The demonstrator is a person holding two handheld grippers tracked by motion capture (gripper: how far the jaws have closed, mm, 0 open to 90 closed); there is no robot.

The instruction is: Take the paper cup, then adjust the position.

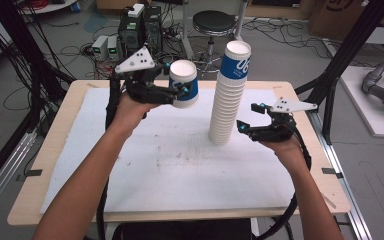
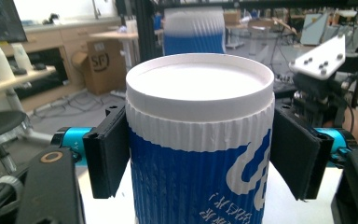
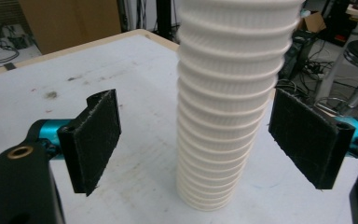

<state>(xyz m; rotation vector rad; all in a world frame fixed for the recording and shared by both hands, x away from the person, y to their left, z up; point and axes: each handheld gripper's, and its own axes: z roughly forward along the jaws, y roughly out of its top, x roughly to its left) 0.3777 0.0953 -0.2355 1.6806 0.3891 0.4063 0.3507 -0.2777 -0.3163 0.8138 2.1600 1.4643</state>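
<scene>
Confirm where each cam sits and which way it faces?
High view: above the person's side, facing forward and down on the white-covered table; both forearms, both tongs.
Left gripper view: on the left tongs, pads flanking a blue-and-white ribbed paper cup.
Right gripper view: on the right tongs, open around the tall stack of ribbed paper cups.
Shared: that stack.

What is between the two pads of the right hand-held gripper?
The lower part of the cup stack stands between the pads, touching neither, in the right gripper view. The right hand-held gripper is open.

The left gripper (image 2: 200, 158) fingers (image 2: 106, 158) clamp an upside-down blue-and-white paper cup (image 2: 199, 149).
</scene>
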